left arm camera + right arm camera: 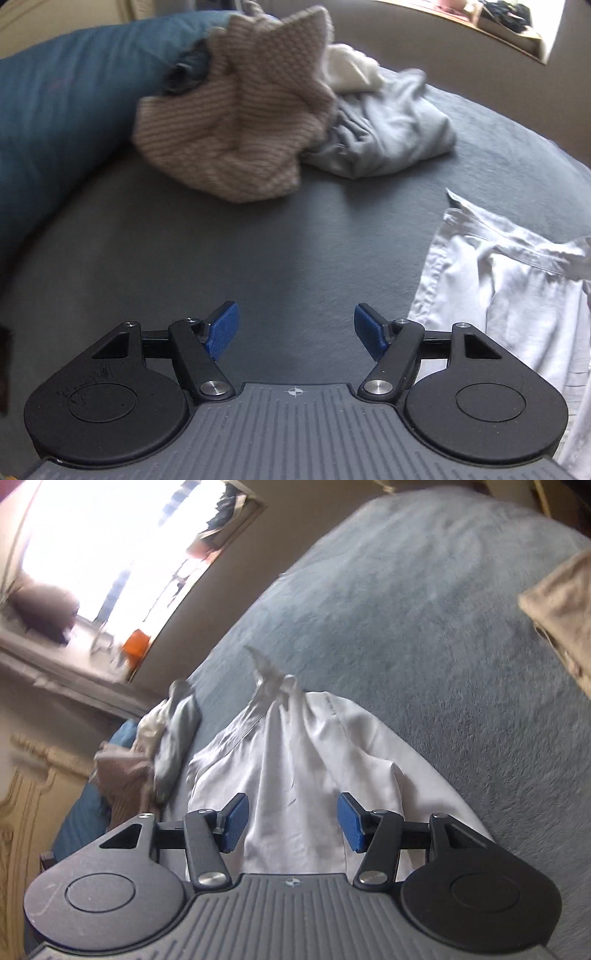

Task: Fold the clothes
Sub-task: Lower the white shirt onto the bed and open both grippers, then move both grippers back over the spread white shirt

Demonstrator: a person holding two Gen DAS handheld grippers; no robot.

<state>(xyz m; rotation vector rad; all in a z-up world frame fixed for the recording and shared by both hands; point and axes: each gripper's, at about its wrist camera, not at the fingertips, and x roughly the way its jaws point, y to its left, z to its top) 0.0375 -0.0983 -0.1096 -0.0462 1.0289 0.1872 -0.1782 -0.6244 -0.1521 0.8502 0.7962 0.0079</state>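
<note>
While both grippers (295, 330) (293, 821) are hanging open and empty, the shirt (303, 760) is lying half-folded, the pile (236, 122) waiting on the bed (221, 258).

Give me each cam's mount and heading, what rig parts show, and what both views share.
Left wrist: on the left gripper, tilted down at the grey bedspread; open blue pads, nothing between; knit sweater ahead.
Right wrist: on the right gripper, rolled, looking along the white shirt toward the window; open pads over the shirt, not gripping.
Shared: white shirt, bedspread, sweater, grey garment, blue pillow. No hand or sleeve visible.
</note>
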